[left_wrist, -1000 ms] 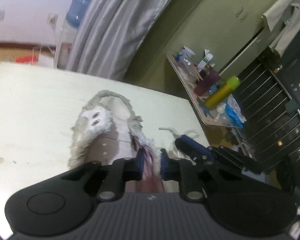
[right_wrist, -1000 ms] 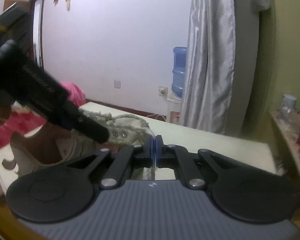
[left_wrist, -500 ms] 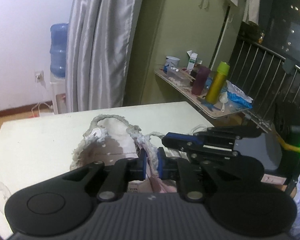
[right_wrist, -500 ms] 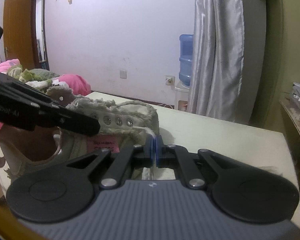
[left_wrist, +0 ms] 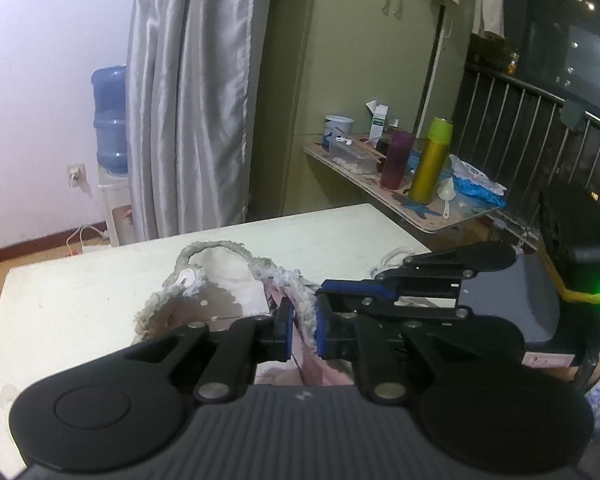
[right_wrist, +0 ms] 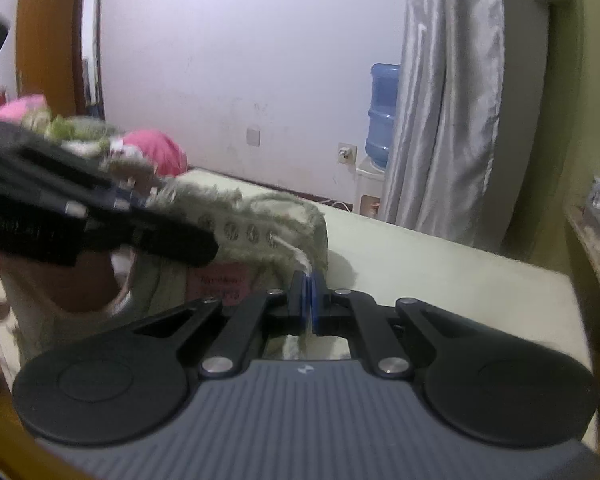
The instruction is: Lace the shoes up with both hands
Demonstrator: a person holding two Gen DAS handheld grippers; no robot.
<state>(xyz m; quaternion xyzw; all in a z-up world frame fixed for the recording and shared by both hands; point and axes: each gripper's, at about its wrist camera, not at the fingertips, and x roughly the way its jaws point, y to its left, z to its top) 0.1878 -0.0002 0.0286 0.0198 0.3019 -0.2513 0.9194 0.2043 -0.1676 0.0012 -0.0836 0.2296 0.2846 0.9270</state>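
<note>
Between the blue pads of the left gripper point(left_wrist: 302, 328) sits the frayed eyelet edge and pink lining of the shoe point(left_wrist: 220, 276); the jaws are narrowed onto that flap and pinch it. Just to its right the right gripper point(left_wrist: 352, 286) reaches in sideways, its fingertips close against the same edge. From the right wrist view, the right gripper point(right_wrist: 309, 300) has its pads pressed together on a white lace point(right_wrist: 300, 258), which runs up from the pads to the last eyelet in the row. Ahead and to the left of it the shoe point(right_wrist: 260, 224) rests on the pale table point(right_wrist: 440, 264), with the left gripper point(right_wrist: 140, 220) clamped on its upper edge. Farther off stand a grey curtain point(left_wrist: 192, 92) and a blue water bottle point(left_wrist: 110, 120).
</note>
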